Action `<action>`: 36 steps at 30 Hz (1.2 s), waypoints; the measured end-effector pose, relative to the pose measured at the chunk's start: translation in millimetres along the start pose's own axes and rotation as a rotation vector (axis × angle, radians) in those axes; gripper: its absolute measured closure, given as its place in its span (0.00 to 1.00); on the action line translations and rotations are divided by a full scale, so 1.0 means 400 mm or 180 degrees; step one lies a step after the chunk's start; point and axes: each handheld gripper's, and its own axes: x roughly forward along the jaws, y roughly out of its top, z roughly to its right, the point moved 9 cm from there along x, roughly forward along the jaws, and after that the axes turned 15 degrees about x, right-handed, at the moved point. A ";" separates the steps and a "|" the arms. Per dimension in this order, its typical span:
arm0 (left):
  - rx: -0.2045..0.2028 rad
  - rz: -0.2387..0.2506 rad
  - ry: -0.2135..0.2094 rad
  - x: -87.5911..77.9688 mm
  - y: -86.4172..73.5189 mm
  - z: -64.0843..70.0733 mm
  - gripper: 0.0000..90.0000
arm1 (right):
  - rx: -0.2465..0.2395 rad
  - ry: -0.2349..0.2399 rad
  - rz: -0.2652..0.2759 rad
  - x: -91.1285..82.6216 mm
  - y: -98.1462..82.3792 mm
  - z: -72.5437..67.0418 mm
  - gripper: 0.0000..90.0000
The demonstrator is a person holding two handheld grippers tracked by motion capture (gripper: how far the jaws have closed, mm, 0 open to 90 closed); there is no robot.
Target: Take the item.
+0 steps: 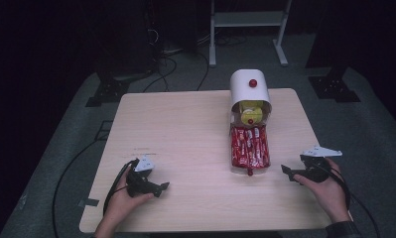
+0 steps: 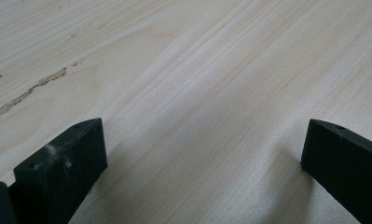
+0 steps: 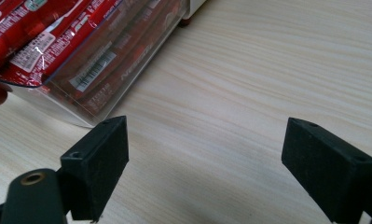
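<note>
A white cabinet (image 1: 249,85) with a red knob (image 1: 253,83) stands at the far middle-right of the wooden table (image 1: 185,129). Its clear drawer (image 1: 250,168) is pulled out toward me and holds red snack packs (image 1: 249,147); a yellow item (image 1: 251,113) sits inside the cabinet behind it. My left gripper (image 1: 161,188) rests open near the front left. My right gripper (image 1: 288,173) is open just right of the drawer's front. In the right gripper view (image 3: 202,158) the clear drawer (image 3: 104,70) with red packs (image 3: 39,32) lies at upper left, apart from the jaws.
A white metal stand (image 1: 245,25) and cables (image 1: 170,64) lie on the grey floor beyond the table. Black stand feet (image 1: 106,89) sit at both far corners. In the left gripper view (image 2: 202,154) bare wood (image 2: 197,70) with a scuff mark (image 2: 30,93) spreads ahead.
</note>
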 end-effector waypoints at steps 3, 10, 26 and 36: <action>0.0000 -0.0001 0.0001 0.000 0.000 0.000 0.00 | 0.0015 0.0011 -0.0004 0.000 0.003 -0.004 0.15; 0.0001 0.0001 0.0004 0.000 0.000 0.000 0.00 | -0.0026 0.0040 0.0029 0.002 0.026 -0.017 0.15; 0.0002 -0.0009 -0.0002 0.000 -0.001 0.000 0.00 | -0.0086 0.0106 0.0082 0.010 0.071 -0.050 0.15; 0.0001 -0.0009 -0.0002 0.000 -0.001 0.000 0.00 | -0.0092 0.0143 0.0123 0.011 0.100 -0.063 0.16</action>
